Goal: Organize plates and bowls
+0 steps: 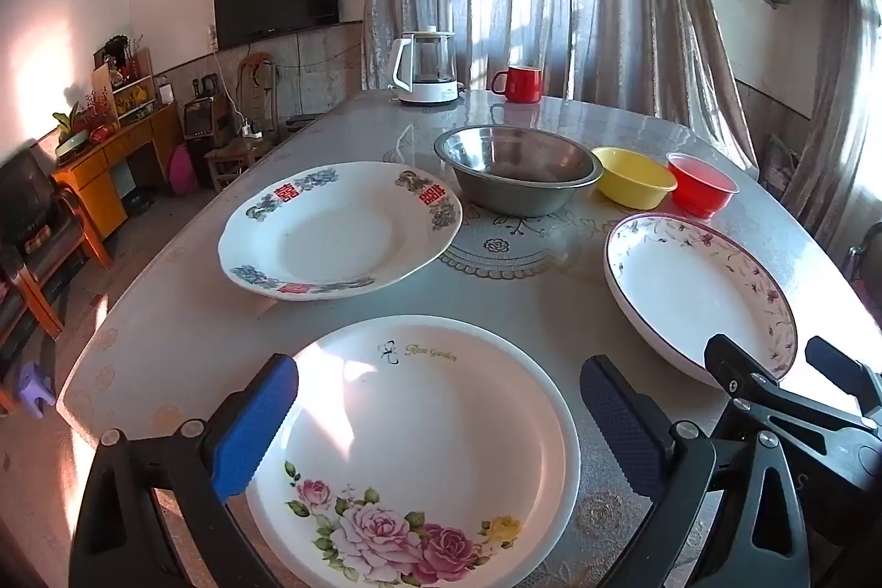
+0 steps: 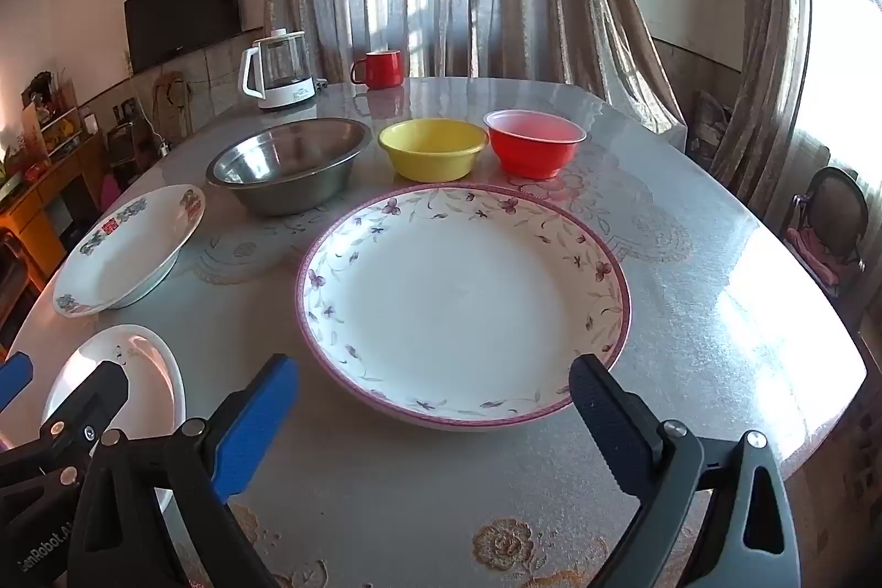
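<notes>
Three plates lie on the table. A rose-patterned plate (image 1: 419, 444) sits nearest, and my left gripper (image 1: 441, 400) hangs open above it with nothing between its fingers. A plate with a purple flowered rim (image 2: 463, 301) lies in front of my right gripper (image 2: 435, 400), also open and empty, just short of the rim. Farther left is a plate with red characters (image 1: 339, 230). Behind the plates stand a steel bowl (image 2: 289, 169), a yellow bowl (image 2: 433, 147) and a red bowl (image 2: 533, 141) in a row. The right gripper (image 1: 783, 367) shows at the lower right of the left wrist view.
A white glass kettle (image 2: 278, 70) and a red mug (image 2: 380, 69) stand at the table's far edge (image 2: 496, 84). Curtains hang behind. A chair (image 2: 832, 224) stands at the right; a wooden cabinet (image 1: 110, 163) and chairs stand at the left, below the table's edge.
</notes>
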Motion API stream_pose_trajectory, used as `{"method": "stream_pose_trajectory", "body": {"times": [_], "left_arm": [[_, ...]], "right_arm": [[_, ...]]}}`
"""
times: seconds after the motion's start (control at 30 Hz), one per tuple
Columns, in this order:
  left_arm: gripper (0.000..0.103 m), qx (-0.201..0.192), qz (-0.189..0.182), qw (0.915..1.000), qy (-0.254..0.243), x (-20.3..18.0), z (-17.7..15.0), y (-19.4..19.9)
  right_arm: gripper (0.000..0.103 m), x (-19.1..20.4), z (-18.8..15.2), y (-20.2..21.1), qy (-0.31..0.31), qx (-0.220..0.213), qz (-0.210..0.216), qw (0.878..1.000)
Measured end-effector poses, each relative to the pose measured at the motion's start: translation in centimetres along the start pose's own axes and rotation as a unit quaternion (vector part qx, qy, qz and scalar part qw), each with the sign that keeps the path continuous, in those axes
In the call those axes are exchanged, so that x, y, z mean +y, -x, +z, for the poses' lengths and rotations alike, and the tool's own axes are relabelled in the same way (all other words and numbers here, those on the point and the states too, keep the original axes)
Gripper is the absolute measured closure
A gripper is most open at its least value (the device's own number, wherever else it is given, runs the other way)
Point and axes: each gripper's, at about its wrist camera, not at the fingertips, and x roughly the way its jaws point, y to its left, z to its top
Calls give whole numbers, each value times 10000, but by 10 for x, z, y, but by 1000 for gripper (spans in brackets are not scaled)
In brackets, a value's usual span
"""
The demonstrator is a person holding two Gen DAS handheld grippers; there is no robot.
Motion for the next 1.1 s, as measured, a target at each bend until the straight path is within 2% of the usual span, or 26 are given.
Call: {"method": "stream_pose_trajectory", "body": {"times": [0.33,1.1], "left_arm": [[0,50,104,9999,5,4,3,-1],[0,62,42,10000,-21,5,2,-2]], "right_arm": [[3,5,0,-2,64,-56,83,9999],[3,9,3,-6,75,-92,149,9998]]}}
